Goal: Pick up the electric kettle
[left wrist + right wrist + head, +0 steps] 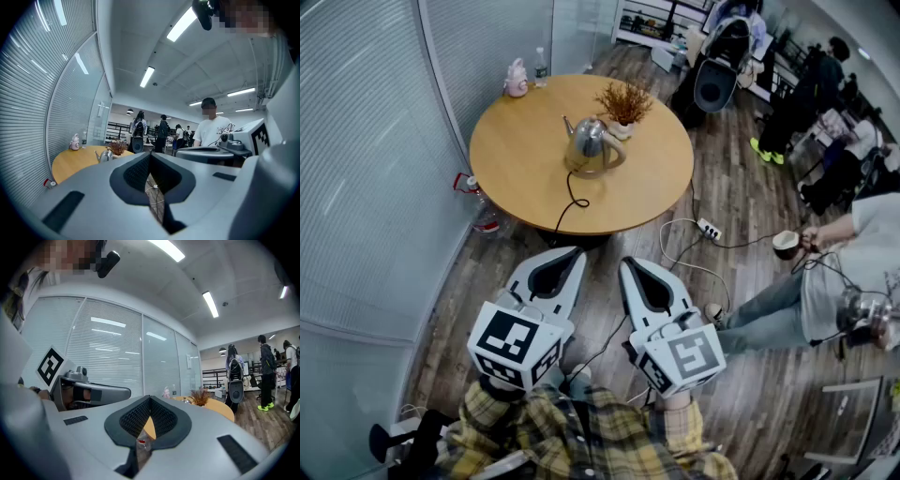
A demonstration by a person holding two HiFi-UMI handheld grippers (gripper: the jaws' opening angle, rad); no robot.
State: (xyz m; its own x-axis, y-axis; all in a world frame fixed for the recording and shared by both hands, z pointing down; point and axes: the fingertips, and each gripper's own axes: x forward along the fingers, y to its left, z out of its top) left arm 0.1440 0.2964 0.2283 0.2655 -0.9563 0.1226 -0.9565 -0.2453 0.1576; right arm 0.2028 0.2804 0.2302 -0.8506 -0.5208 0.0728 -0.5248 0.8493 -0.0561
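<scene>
The steel electric kettle (589,142) stands near the middle of the round wooden table (525,159), with its black cord (573,201) running off the near edge to the floor. Both grippers hang side by side well short of the table, over the wooden floor. My left gripper (571,253) is shut and holds nothing. My right gripper (629,265) is shut and empty too. The left gripper view shows its closed jaws (150,155) with the kettle (106,155) small and far beyond them. In the right gripper view the closed jaws (149,400) point at the table (220,406).
A potted dried plant (625,103) stands just behind the kettle; a pink figure (517,80) and a bottle (541,66) sit at the table's far edge. A power strip (709,229) and a bottle (480,203) lie on the floor. A seated person (825,281) is at the right.
</scene>
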